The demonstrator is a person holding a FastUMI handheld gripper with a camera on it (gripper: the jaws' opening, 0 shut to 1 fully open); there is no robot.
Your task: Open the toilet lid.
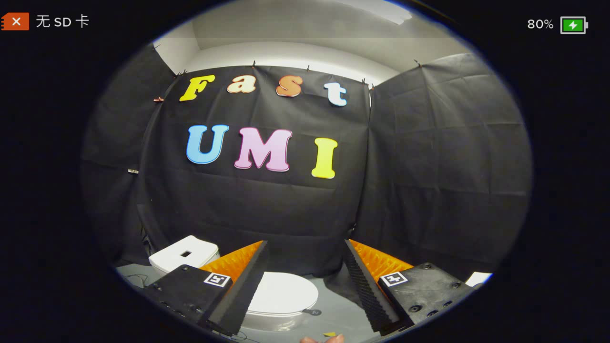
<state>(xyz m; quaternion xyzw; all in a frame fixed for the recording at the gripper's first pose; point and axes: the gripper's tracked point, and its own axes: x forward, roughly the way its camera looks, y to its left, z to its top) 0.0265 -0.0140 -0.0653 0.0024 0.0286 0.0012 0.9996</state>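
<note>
Gripper observed with fingers spread wide apart, clamped on nothing, raised above and short of the toilet. Toilet lid is white, closed flat on the bowl, lying in the gap between the fingers and nearer the left one, at about 11 o'clock from the gap's centre; the white tank stands beyond the left finger at roughly 10 o'clock. Grey floor surrounds the bowl, with a small dark item at the lid's 4 o'clock edge, identity undetermined.
</note>
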